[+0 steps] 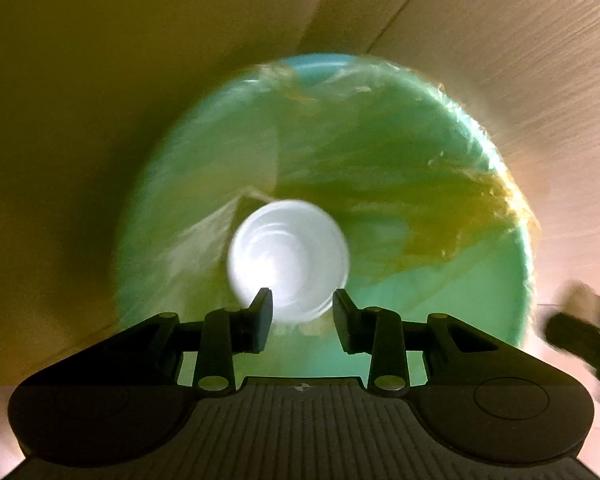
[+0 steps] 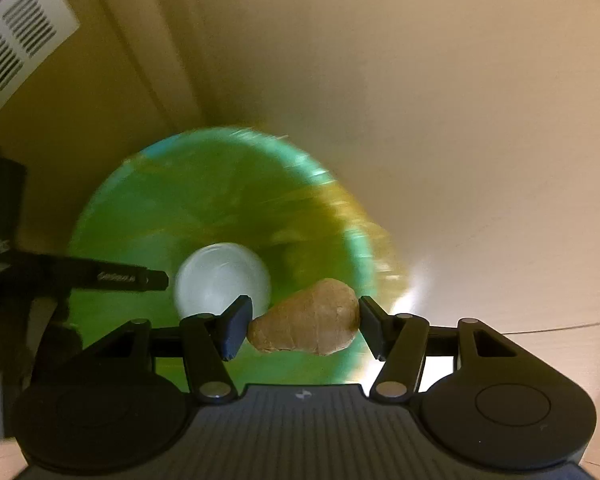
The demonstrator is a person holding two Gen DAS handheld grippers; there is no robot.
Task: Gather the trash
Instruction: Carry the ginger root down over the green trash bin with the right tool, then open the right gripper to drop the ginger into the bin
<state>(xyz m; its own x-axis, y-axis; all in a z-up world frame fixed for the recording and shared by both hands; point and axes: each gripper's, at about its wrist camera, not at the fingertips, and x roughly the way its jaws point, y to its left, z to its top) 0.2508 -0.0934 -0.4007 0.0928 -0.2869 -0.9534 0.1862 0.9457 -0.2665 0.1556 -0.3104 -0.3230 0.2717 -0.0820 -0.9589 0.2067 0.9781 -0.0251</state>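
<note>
while the right tool grips a brown lump crosswise, long axis nine-to-three, the bin lies straight below; left tool gapes empty.

Green bin and white cup motion-blurred; cup's near rim behind tongs.

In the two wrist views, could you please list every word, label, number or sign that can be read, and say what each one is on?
No text can be read.
White label on the cardboard box: rows of dark printed lines, too blurred to read.
Left gripper, seen from the right wrist: pale lettering on its black body, smeared by motion, unreadable.
Small round mark on each gripper's base: a symbol, not text.
Green bin, white cup, brown lump: no print.
</note>
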